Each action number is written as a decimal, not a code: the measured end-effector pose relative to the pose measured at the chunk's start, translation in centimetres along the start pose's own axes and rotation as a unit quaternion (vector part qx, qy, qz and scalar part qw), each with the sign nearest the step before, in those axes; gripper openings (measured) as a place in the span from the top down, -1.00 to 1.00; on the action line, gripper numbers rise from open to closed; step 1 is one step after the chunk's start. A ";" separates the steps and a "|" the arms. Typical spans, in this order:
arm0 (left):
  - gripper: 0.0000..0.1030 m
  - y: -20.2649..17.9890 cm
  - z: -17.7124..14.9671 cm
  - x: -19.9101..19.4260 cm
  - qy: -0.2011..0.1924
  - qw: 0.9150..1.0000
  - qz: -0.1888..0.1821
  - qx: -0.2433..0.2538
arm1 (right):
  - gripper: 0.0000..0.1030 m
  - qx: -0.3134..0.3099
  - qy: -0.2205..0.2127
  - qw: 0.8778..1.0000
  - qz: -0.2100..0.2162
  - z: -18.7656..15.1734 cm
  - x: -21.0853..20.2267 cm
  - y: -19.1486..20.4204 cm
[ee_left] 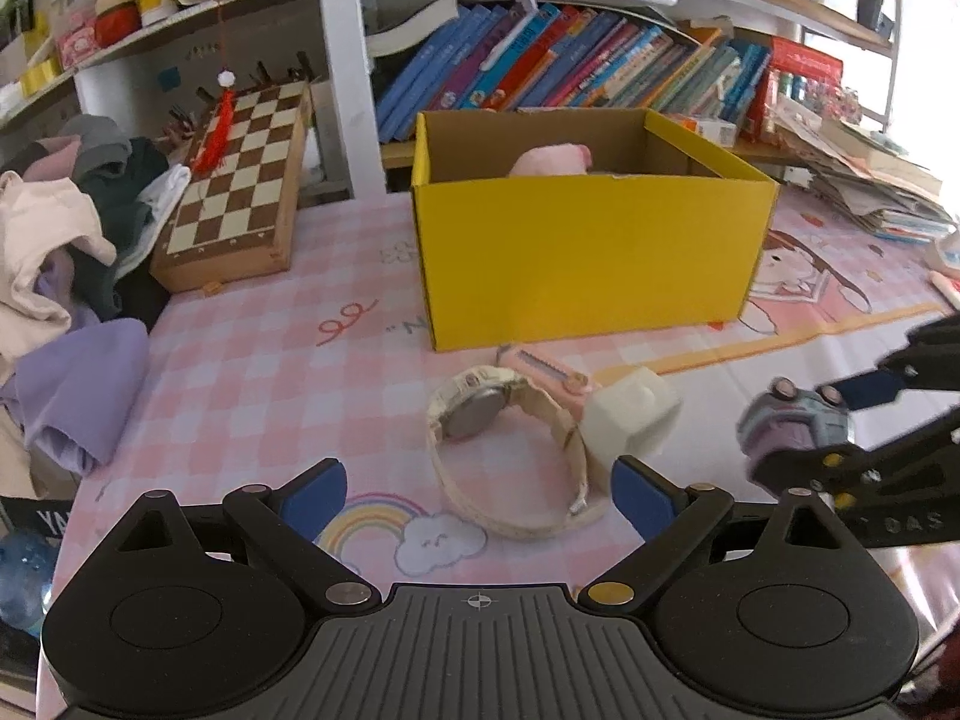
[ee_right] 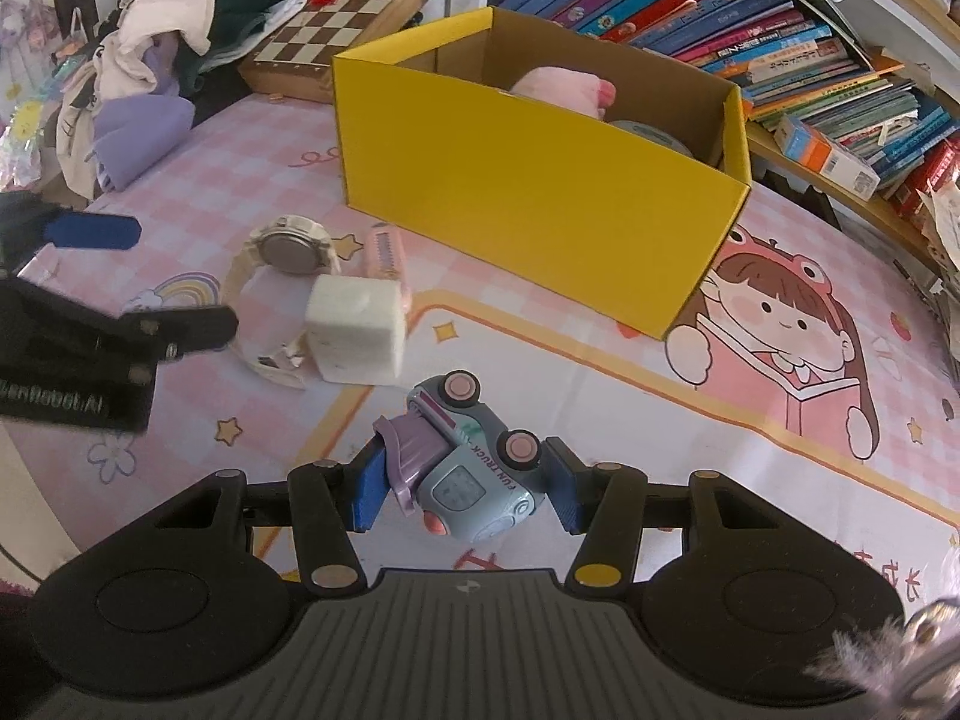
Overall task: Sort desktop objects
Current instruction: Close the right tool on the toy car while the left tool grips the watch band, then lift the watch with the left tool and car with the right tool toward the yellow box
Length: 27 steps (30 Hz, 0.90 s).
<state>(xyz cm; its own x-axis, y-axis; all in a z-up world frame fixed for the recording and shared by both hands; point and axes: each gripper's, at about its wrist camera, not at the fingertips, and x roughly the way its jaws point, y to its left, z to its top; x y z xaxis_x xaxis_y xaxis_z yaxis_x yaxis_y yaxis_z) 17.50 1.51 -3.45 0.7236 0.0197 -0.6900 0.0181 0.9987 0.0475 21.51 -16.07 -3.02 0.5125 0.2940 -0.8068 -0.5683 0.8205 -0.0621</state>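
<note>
A yellow cardboard box stands open on the pink mat, with a pink plush inside; the box also shows in the right wrist view. In front of it lie a cream wristwatch, a pink comb and a white cube-shaped block. My left gripper is open and empty, just short of the watch. My right gripper is shut on a blue-grey toy truck, which is held tilted on its side; the truck also shows at the right in the left wrist view.
A chessboard box and a pile of clothes sit at the left. Books fill the shelf behind the box. A stack of papers lies at the right. The mat has a cartoon girl print.
</note>
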 end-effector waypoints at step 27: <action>0.97 2.2 0.1 6.5 0.057 0.994 0.019 -0.090 | 0.02 -0.005 0.010 1.000 0.002 -0.6 0.3 -3.1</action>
<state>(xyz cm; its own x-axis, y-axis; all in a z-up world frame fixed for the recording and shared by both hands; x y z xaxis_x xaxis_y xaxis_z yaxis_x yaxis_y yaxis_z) 22.27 3.81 -7.75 0.6389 0.0517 -0.7675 -0.1385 0.9892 -0.0487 23.06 -18.81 -3.41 0.4973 0.2879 -0.8184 -0.5776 0.8137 -0.0647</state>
